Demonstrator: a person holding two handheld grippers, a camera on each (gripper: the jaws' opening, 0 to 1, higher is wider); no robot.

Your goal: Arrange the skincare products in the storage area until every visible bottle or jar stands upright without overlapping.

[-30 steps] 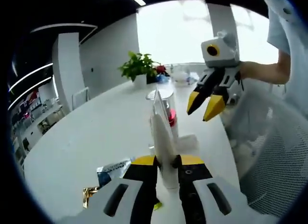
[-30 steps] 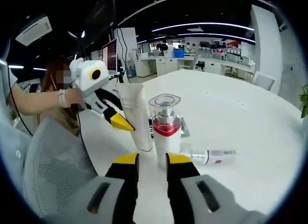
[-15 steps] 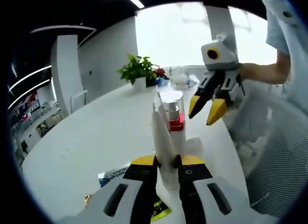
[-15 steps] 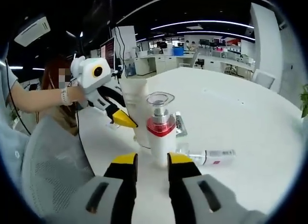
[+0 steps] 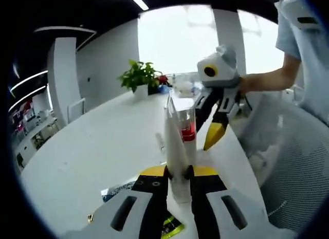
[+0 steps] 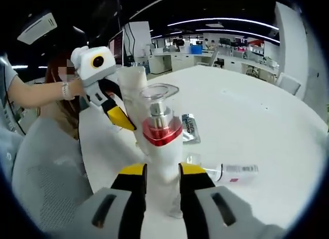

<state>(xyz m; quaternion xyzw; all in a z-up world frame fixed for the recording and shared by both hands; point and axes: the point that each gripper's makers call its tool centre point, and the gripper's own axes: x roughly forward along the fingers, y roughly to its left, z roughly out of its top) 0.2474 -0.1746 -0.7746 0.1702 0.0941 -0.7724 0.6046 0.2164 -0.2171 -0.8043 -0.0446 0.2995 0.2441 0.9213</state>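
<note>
A white cream tube (image 5: 175, 146) stands upright with my left gripper (image 5: 177, 172) shut on its lower part. Just behind it is a pump bottle (image 5: 188, 127) with a red collar and a clear cap. The right gripper (image 5: 206, 130) reaches in from the right, its jaws either side of that bottle. In the right gripper view the pump bottle (image 6: 162, 141) stands between the open jaws of my right gripper (image 6: 163, 170). The tube (image 6: 131, 95) is behind it, held by the left gripper (image 6: 125, 121). A small clear bottle (image 6: 234, 172) lies on its side on the white table (image 6: 257, 121).
A flat sachet (image 6: 190, 128) lies behind the pump bottle. More packets (image 5: 121, 190) lie near the left gripper. A potted plant (image 5: 140, 78) stands at the table's far end. A mesh chair (image 5: 295, 187) and a person's arm (image 5: 267, 80) are beside the table.
The right gripper has closed in on the pump bottle, which now sits between its jaws. The left gripper still holds the tube upright.
</note>
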